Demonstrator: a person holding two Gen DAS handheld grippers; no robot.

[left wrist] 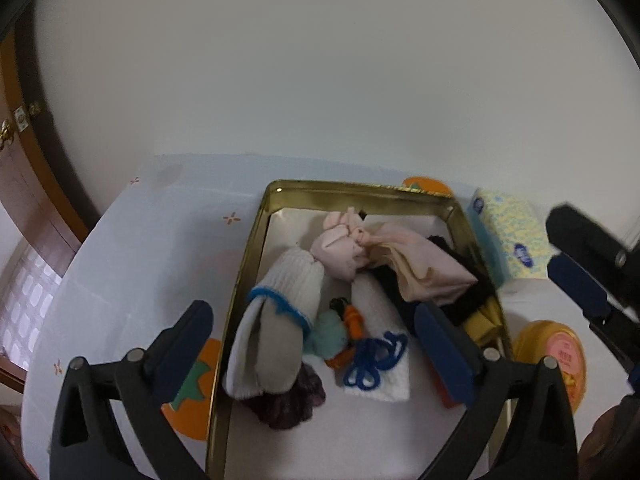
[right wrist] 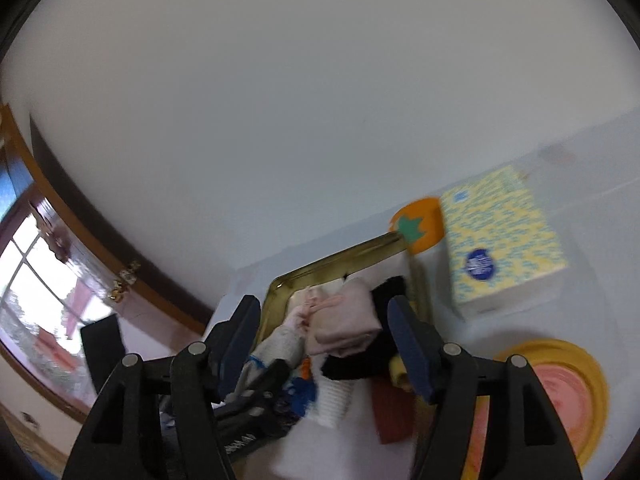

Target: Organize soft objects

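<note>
A gold metal tin [left wrist: 256, 248] sits on the pale blue tablecloth and holds soft things: a white sock with blue trim [left wrist: 276, 316], a pink knotted cloth [left wrist: 340, 244], a beige folded cloth [left wrist: 424, 272], black fabric [left wrist: 476, 300], a white towel [left wrist: 380, 320] with blue yarn [left wrist: 372, 360], and a dark purple piece [left wrist: 288, 400]. My left gripper [left wrist: 316, 344] is open and empty, above the tin's near end. My right gripper [right wrist: 324, 340] is open and empty over the tin [right wrist: 320, 268], above the beige cloth [right wrist: 344, 324]. It also shows at the right edge of the left wrist view [left wrist: 588, 272].
A yellow-patterned tissue pack [left wrist: 508, 236] [right wrist: 500, 236] lies right of the tin. A round yellow container with a pink lid [left wrist: 556, 360] [right wrist: 560, 396] stands at the near right. Orange persimmon-shaped coasters [left wrist: 192, 392] [right wrist: 420, 224] lie by the tin. A wooden door [left wrist: 24, 184] is at left.
</note>
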